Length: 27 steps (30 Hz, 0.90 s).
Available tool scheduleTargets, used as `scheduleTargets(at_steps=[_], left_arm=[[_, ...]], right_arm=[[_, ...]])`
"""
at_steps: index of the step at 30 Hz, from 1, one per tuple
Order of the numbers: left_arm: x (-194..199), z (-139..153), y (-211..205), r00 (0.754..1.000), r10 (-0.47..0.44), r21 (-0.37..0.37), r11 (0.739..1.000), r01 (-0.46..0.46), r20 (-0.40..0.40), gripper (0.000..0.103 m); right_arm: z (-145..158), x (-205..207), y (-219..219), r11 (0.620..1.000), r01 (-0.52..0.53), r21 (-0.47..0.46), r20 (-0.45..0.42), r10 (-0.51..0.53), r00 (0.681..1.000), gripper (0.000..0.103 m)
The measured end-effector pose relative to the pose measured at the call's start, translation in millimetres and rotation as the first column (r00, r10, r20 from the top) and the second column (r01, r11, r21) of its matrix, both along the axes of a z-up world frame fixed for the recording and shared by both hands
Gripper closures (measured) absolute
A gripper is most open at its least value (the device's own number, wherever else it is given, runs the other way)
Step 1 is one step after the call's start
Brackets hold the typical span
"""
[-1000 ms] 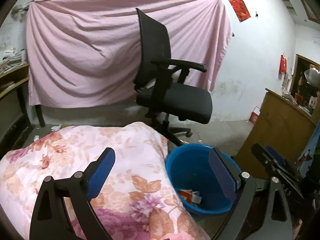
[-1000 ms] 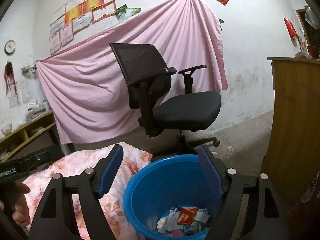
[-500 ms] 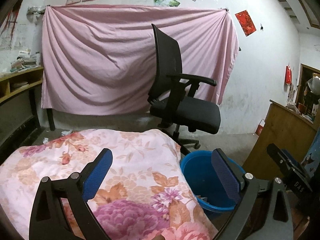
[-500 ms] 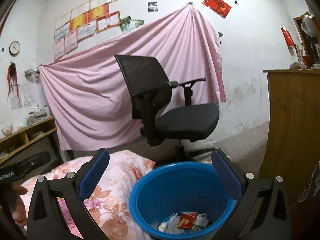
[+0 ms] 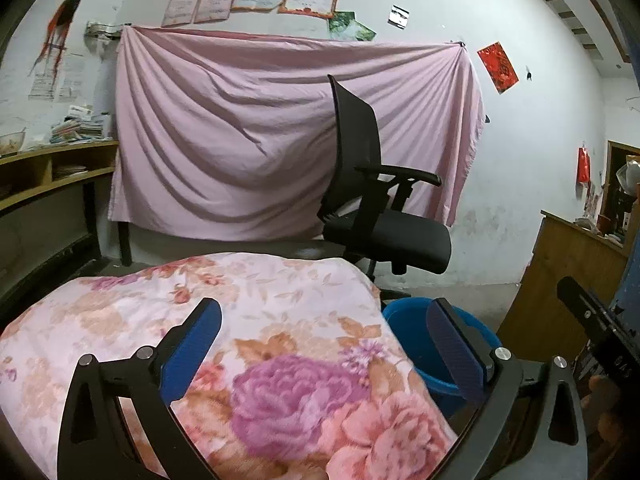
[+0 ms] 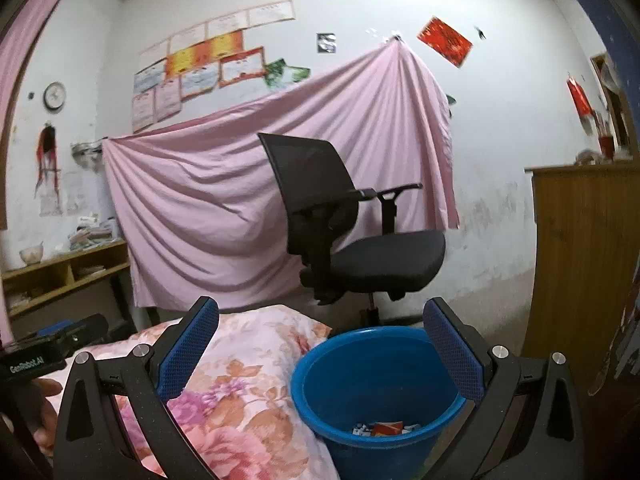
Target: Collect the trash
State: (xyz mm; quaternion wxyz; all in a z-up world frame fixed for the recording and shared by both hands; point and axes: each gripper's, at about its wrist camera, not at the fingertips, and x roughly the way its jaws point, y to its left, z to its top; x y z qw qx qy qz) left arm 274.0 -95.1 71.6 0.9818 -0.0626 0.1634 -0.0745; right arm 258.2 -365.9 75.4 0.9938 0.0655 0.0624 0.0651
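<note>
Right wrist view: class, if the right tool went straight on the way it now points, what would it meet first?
Probably the black mesh-backed office chair. The open right tool points above the round blue plastic bucket holding trash, so it likely passes over the rim; depth is uncertain.

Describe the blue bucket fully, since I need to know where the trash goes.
The blue bucket is a round, open-topped tub that looks like smooth plastic, standing upright on the floor. It sits right beside the floral quilt, whose edge appears to press against its left side, and in front of the black office chair. At its bottom lie a few wrappers, one red. The right claw is open above it, empty. From the left wrist view only its rim shows past the quilt.
</note>
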Motion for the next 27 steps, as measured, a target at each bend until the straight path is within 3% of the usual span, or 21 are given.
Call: scheduleTargets(at_steps=[14,27], left_arm=[[-87.5,8.4,28.8,0.995,0.027,0.016,0.999,-0.028,0.093,0.002],[-149.6,8.2,62.7,0.994,0.072,0.009,0.997,-0.073,0.085,0.002]], right_arm=[[-1.9,-75.4,33.3,0.999,0.012,-0.046,0.016,-0.011,1.000,0.000],[-7.0,-133.9,67.5,0.998,0.030,-0.060,0.033,-0.028,0.999,0.000]])
